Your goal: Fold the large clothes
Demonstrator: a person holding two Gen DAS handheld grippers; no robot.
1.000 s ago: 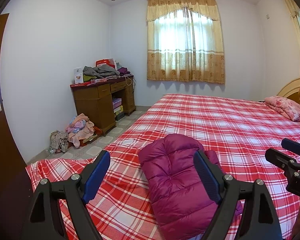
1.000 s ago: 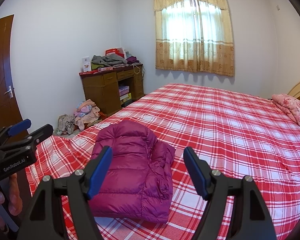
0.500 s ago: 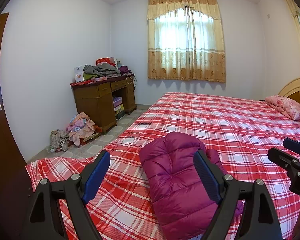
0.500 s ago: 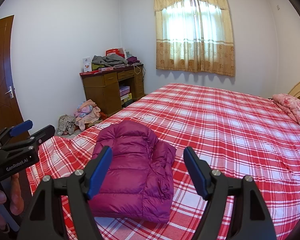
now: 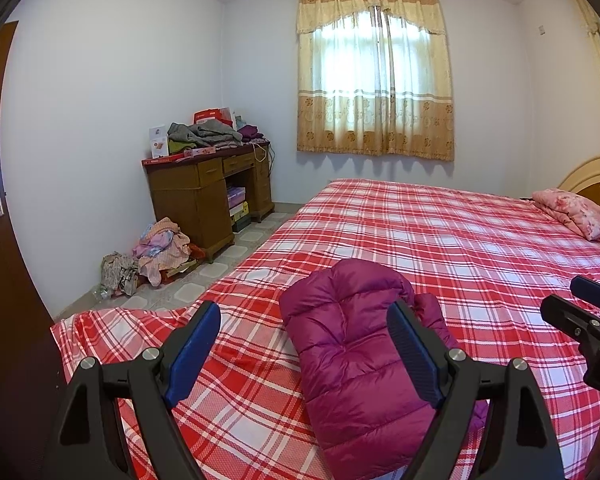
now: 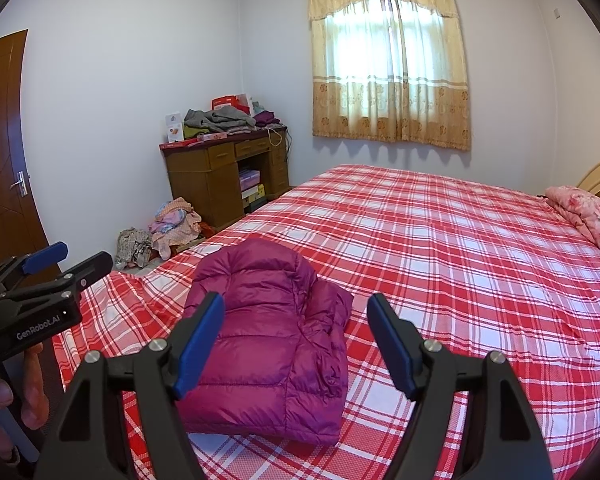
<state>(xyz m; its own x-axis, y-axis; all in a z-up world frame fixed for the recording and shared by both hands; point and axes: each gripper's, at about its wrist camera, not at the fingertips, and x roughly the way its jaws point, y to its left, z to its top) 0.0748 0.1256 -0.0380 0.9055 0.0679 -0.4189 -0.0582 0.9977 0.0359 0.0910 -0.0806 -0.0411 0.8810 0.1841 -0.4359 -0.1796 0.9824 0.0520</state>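
Still unmoved, folded purple jacket (image 6: 268,332) on plaid bed (image 6: 460,264), left hand-held gripper (image 5: 304,354) and right hand-held gripper (image 6: 296,344) wide apart, empty.

Jacket (image 5: 356,364) hem cut off (bottom edge).

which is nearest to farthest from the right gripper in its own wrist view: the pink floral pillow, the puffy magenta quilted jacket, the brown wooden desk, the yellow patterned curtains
From the right gripper:
1. Puffy magenta quilted jacket, on the bed just ahead, slightly left.
2. Brown wooden desk and pink floral pillow: too close to call; desk far left, pillow far right.
3. Yellow patterned curtains, on the back wall.
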